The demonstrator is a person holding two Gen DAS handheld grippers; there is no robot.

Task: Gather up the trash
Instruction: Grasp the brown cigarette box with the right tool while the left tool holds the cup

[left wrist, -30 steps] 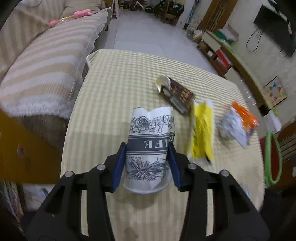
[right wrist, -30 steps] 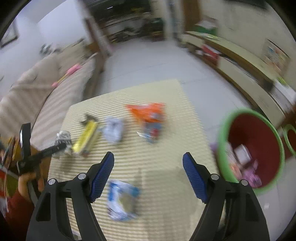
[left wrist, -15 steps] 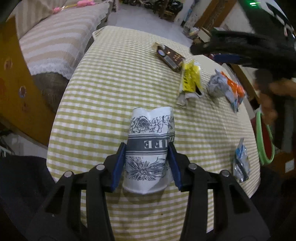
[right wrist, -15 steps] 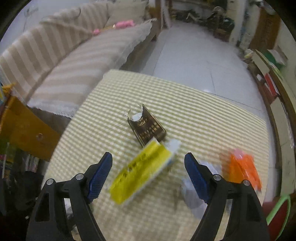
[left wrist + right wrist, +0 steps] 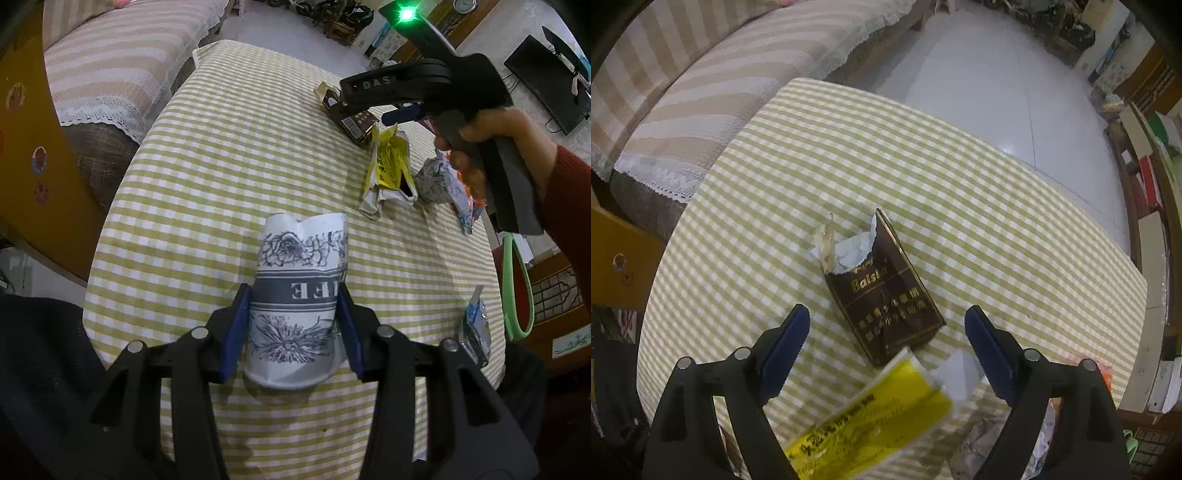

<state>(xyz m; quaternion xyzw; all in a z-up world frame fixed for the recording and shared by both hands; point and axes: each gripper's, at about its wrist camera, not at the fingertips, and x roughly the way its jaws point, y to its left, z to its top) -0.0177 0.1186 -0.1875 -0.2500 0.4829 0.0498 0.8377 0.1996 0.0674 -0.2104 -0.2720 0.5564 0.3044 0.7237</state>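
From the left wrist, the crumpled paper cup (image 5: 299, 295) sits squeezed between the left gripper (image 5: 291, 328) pads, above the checked table (image 5: 221, 166).

From the right wrist, the right gripper (image 5: 886, 343) hangs over the torn brown packet (image 5: 882, 291) — jaws opening, touching nothing — the yellow wrapper (image 5: 871, 424) just below.

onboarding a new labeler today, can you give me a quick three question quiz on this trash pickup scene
1. True or false: the left gripper is shut on a crushed paper cup.
2. Which item lies between the right gripper's open jaws? A) dark brown cigarette pack B) yellow wrapper C) paper cup
3. Fill in: the checked tablecloth is white and ____.

Key: 1 true; 2 A; 3 yellow-green.
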